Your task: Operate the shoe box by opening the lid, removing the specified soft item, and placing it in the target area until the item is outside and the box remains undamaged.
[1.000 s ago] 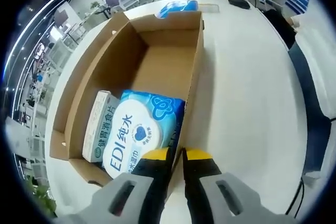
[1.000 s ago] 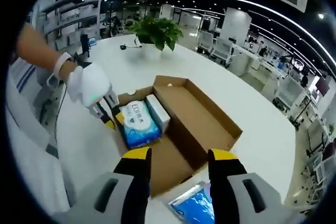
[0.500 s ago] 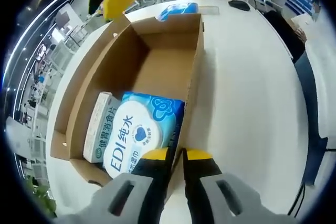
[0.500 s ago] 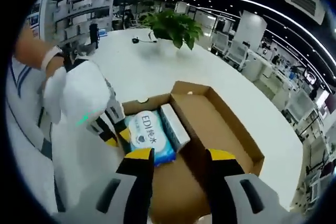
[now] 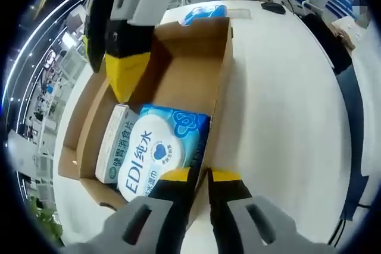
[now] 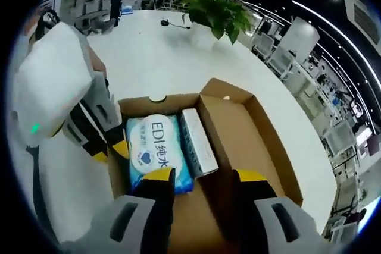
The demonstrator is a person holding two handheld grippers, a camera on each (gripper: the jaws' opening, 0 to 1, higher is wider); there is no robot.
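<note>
Currently:
Left claw (image 5: 199, 176): clenched on the shoe box (image 5: 196, 57) wall.
Right claw (image 6: 198, 178): released, held above the box interior.
Wet wipes pack (image 5: 158, 147): lodged inside the box, beside a slim carton (image 5: 113, 144).
Surface (image 5: 280, 87): white.

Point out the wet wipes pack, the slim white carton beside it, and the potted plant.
wet wipes pack (image 6: 153, 150), right gripper view, printed top face.
slim white carton (image 6: 198, 148), right gripper view, long top face.
potted plant (image 6: 221, 11), right gripper view, leaves.

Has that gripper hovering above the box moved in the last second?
Yes. The right gripper has come down into the cardboard box, toward the wet wipes pack.
</note>
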